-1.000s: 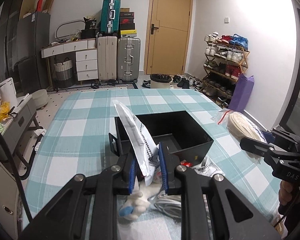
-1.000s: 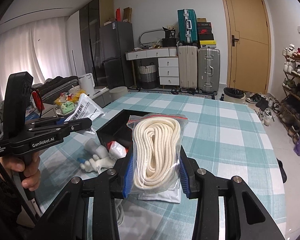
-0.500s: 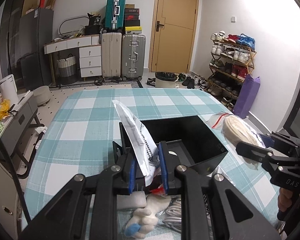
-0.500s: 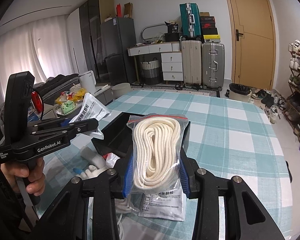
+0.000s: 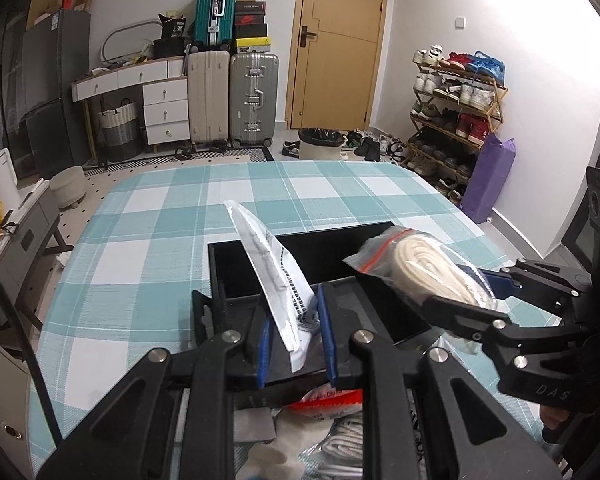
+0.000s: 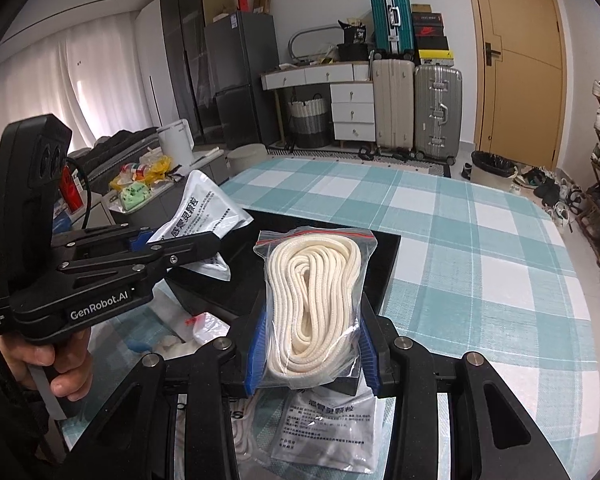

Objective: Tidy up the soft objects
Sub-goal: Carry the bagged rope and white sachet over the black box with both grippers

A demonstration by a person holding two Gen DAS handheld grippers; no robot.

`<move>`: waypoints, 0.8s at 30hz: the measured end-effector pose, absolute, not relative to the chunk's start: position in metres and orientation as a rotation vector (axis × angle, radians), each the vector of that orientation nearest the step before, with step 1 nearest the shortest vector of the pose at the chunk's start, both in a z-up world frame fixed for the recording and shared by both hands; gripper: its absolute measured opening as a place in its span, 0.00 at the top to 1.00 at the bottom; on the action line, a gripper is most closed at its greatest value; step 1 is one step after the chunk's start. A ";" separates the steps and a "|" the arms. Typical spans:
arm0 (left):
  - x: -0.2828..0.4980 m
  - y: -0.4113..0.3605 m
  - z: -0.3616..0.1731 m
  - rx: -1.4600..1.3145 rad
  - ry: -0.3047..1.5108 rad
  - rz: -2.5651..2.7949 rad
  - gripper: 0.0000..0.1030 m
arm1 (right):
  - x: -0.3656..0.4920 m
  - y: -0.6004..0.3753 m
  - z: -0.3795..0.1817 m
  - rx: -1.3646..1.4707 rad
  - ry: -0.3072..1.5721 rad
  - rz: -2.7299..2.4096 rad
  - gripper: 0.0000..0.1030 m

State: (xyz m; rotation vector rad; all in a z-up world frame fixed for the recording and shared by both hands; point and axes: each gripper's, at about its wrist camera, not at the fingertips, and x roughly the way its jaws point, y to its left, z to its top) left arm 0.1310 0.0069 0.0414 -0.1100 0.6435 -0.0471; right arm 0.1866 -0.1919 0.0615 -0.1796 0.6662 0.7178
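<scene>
Both grippers are advancing over the black bin (image 5: 380,240), the left gripper (image 5: 294,332) clenching the white sachet (image 5: 276,280) at six o'clock, the right gripper (image 6: 314,344) grasping the bagged rope (image 6: 314,300) at three o'clock, so drop-off seems near.
</scene>
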 end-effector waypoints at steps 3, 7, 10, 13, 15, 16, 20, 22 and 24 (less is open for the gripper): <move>0.137 0.006 0.038 -0.106 0.656 -0.048 0.82 | 0.193 -0.187 0.058 -0.191 0.680 0.723 0.62; 0.143 0.005 0.033 -0.102 0.668 -0.071 0.82 | 0.200 -0.183 0.055 -0.204 0.688 0.730 0.62; 0.147 0.005 0.029 -0.102 0.679 -0.070 0.82 | 0.205 -0.180 0.055 -0.218 0.691 0.729 0.62; 0.151 0.006 0.025 -0.103 0.693 -0.071 0.82 | 0.209 -0.177 0.054 -0.236 0.698 0.732 0.62; 0.154 0.007 0.022 -0.103 0.704 -0.072 0.81 | 0.212 -0.174 0.053 -0.247 0.702 0.731 0.62; 0.155 0.007 0.020 -0.103 0.711 -0.074 0.81 | 0.214 -0.173 0.053 -0.256 0.704 0.731 0.62; 0.159 0.007 0.014 -0.095 0.731 -0.075 0.81 | 0.218 -0.163 0.049 -0.302 0.712 0.742 0.62; 0.159 0.005 0.012 -0.080 0.731 -0.076 0.81 | 0.220 -0.158 0.047 -0.327 0.719 0.748 0.62; 0.159 0.003 0.011 -0.070 0.731 -0.078 0.81 | 0.223 -0.155 0.044 -0.345 0.732 0.756 0.62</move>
